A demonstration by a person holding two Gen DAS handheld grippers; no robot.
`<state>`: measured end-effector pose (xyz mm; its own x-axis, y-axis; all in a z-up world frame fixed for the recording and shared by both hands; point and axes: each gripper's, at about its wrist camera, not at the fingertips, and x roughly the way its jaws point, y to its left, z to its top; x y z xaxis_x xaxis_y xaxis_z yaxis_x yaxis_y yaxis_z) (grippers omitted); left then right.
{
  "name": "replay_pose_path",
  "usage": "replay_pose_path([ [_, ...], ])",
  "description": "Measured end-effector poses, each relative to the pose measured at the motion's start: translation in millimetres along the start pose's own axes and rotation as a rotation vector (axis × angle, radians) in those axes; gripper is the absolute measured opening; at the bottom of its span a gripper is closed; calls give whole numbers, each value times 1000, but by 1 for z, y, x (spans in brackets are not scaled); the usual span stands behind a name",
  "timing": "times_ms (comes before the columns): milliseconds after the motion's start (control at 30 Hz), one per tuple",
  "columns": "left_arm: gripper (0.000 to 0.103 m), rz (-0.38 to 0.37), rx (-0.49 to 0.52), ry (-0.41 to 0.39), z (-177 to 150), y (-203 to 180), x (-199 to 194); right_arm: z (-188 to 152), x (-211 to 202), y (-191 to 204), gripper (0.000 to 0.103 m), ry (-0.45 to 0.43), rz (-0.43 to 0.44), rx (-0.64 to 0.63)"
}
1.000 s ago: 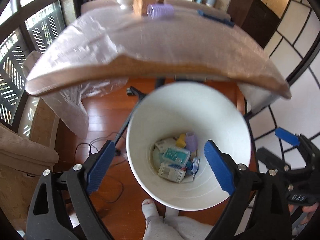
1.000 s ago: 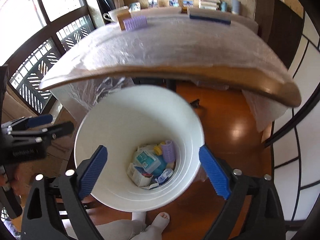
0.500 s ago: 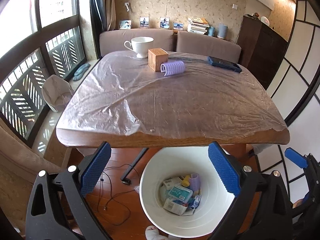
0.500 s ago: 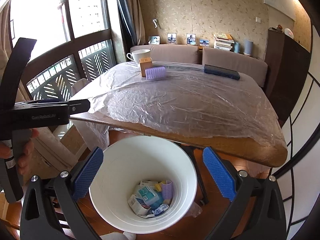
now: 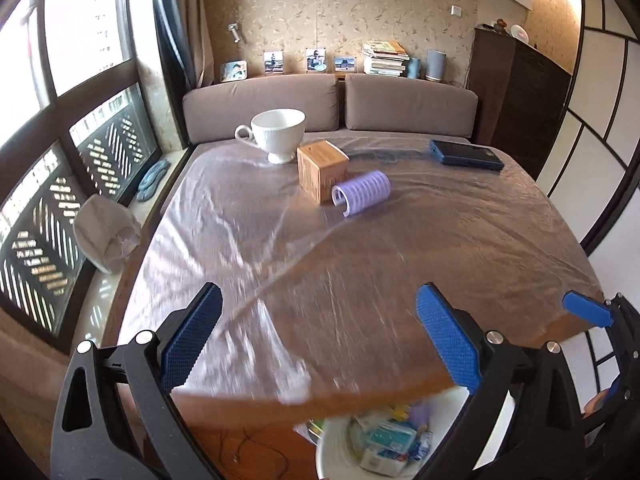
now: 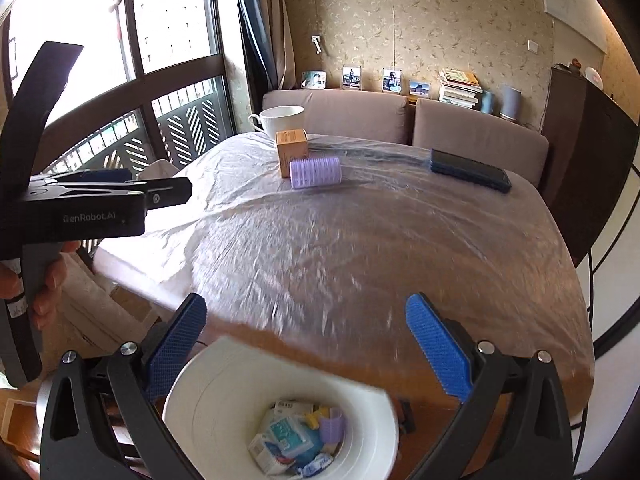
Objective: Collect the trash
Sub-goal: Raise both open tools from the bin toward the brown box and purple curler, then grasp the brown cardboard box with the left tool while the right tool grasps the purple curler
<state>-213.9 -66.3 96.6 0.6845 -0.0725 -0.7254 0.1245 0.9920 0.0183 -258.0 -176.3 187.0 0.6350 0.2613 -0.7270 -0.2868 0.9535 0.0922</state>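
Your left claw (image 5: 316,340) is spread wide with nothing between its blue pads (image 5: 191,340), hovering over the near part of the surface (image 5: 440,248), which is covered in a clear plastic sheet (image 5: 224,232). Your right claw (image 6: 308,350) is just as wide and empty, held above the near edge of the same surface. Straight ahead of both claws, well apart from them at the far end, a purple hair roller (image 5: 362,193) lies on its side, touching or just beside a small wooden box (image 5: 322,170). Beyond the box stands a white cup (image 5: 278,134), and off to the far right of the roller lies a dark blue flat case (image 5: 466,155). Below your right claw, on the floor just past the near edge of the surface, sits the white bin (image 6: 224,408); inside it you can see small cartons, a teal packet (image 6: 290,434), something yellow and another purple roller (image 6: 334,426). From your left claw the bin (image 5: 332,452) shows only partly, under the edge and low to the right, with the same trash in it. In the right view your left claw's body (image 6: 86,210) reaches in from the left, with your hand (image 6: 48,280) wrapped around its handle
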Motion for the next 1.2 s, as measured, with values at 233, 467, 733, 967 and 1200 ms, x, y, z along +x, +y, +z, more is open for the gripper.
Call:
replay_pose_path([
  [233,99,-65,82,24,54,17,74,66,83,-8,98,69,14,25],
  [467,99,-111,85,71,86,20,134,101,155,-15,98,131,7,4],
  [733,99,-132,73,96,103,20,176,122,204,-22,98,165,46,-36],
  [967,99,-161,75,119,110,19,195,135,226,-20,99,175,98,-43],
  [1200,98,-195,31,142,113,23,208,140,239,-21,80,196,143,-29],
])
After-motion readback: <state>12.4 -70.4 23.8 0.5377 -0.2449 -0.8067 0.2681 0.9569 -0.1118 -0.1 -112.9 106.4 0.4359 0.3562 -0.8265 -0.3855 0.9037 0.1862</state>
